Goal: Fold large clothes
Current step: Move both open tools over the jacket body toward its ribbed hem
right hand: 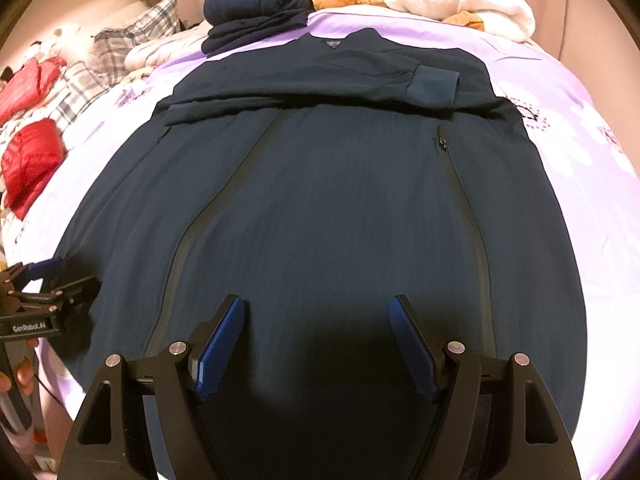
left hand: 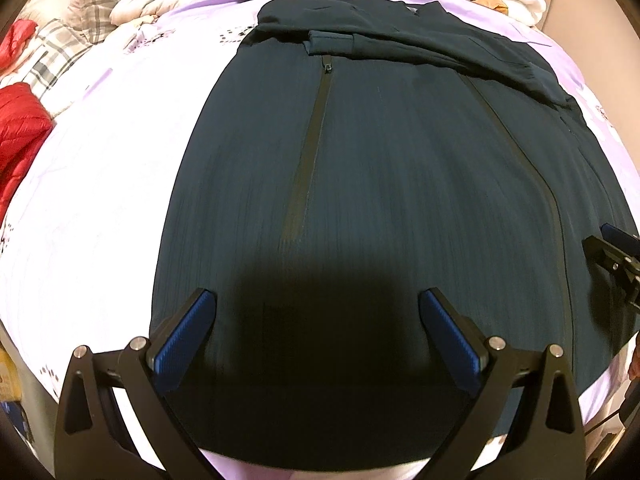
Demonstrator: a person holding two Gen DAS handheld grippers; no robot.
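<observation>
Left wrist: red garment (left hand: pixel 20 136) close, gripper (left hand: pixel 316 334) released | right wrist: jacket (right hand: pixel 320 208) collar, gripper (right hand: pixel 318 344) released

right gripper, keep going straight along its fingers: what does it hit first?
Most likely the dark jacket spread on the lilac bedsheet. The right gripper points down at its lower panel between the zipper lines, jaws open, nothing between them. How far off the cloth is cannot be told.

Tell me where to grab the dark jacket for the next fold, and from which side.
Grip the dark jacket at its near hem, one corner per gripper, coming from the near edge. Sleeves are already folded across the chest, and the left gripper and right gripper hover open there.
</observation>
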